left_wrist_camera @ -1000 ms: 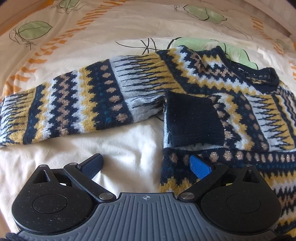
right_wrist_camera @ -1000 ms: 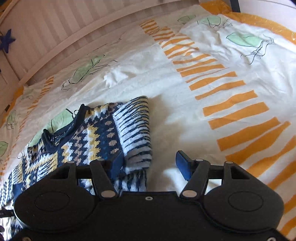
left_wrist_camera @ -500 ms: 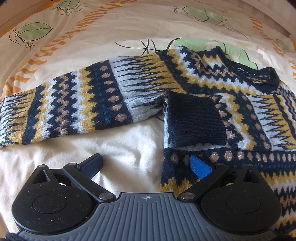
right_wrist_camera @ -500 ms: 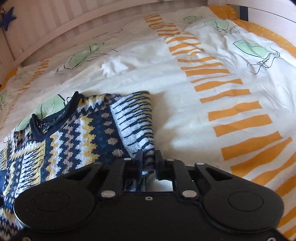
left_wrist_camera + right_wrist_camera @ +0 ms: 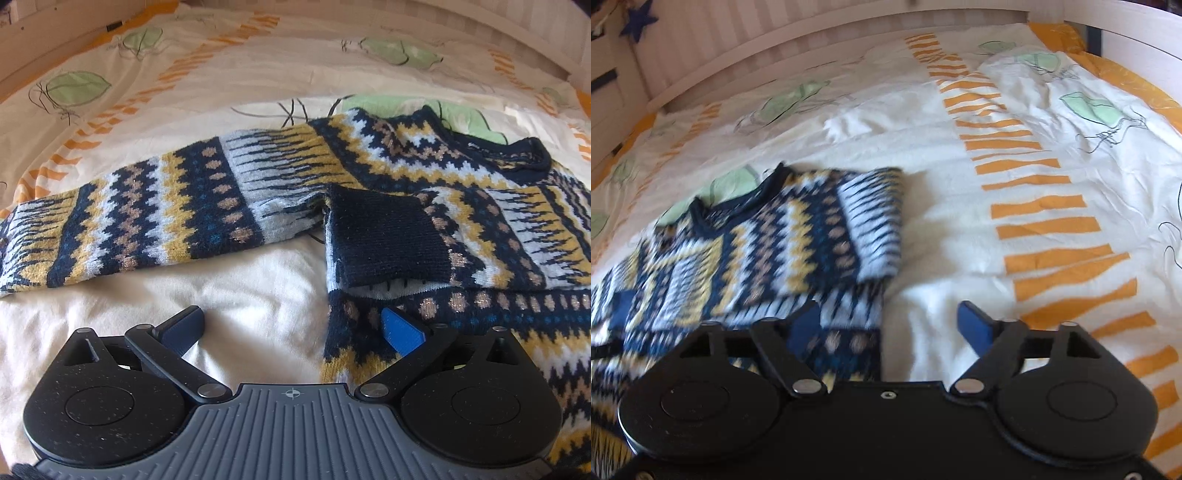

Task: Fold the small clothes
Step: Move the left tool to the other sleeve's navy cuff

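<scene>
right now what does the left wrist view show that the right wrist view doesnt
Only the left wrist view shows the sweater's outstretched sleeve, the navy cuff folded onto the body, and the open left gripper. Only the right wrist view shows the folded sleeve edge, the slatted bed frame, a blue star and the open right gripper. Both show the sweater's collar and the leaf-print bedding.

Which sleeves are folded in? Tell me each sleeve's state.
One folded, one spread. The folded sleeve lies across the sweater, its dark cuff on the chest. The other sleeve stretches flat on the bedspread.
</scene>
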Available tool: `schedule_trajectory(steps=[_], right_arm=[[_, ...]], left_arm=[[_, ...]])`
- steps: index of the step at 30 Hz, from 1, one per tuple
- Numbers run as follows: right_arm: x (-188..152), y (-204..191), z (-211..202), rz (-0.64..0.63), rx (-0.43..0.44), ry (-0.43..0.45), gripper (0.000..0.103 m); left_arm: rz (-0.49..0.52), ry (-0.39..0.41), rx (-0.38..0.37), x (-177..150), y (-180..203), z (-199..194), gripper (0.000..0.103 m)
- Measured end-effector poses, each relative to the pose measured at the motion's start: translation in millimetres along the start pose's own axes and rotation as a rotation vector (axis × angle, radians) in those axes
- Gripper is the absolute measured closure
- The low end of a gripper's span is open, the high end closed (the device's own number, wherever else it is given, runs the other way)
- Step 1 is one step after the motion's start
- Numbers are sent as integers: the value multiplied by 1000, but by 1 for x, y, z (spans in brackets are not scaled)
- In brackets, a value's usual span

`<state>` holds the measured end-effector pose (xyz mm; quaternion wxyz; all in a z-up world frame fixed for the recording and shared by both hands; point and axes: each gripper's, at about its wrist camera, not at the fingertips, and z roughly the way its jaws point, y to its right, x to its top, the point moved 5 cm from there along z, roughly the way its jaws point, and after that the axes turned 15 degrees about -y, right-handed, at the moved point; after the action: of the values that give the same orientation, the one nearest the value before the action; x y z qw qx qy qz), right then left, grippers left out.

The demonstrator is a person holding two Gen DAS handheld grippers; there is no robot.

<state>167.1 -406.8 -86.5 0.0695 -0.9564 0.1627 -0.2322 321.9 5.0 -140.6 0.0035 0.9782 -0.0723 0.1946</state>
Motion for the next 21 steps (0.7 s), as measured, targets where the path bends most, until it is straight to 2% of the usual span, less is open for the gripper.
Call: schedule_trajectory(steps=[1,3,6,9,14,21], right_arm=[[-2,-2,-1,-5,11,2,7],[-6,-6,0,-18,36,-3,3],[-6,-15,4,-55,47,-21,3],[-2,-27,0,-108,67,2,2],[4,-45,-8,-174,120,56,1],[6,-51,-13,-180,186,93,1]], left_arm=[[5,14,-1,-1,0,0,0],[11,38,-8,-3,0,-1,0],[12,73,-49,-6,-5,-3,1],[-15,93,-93,-10,-16,-9,2],[-151,121,-25,-9,-52,-26,2],[-396,128,54,2,-143,-51,2]])
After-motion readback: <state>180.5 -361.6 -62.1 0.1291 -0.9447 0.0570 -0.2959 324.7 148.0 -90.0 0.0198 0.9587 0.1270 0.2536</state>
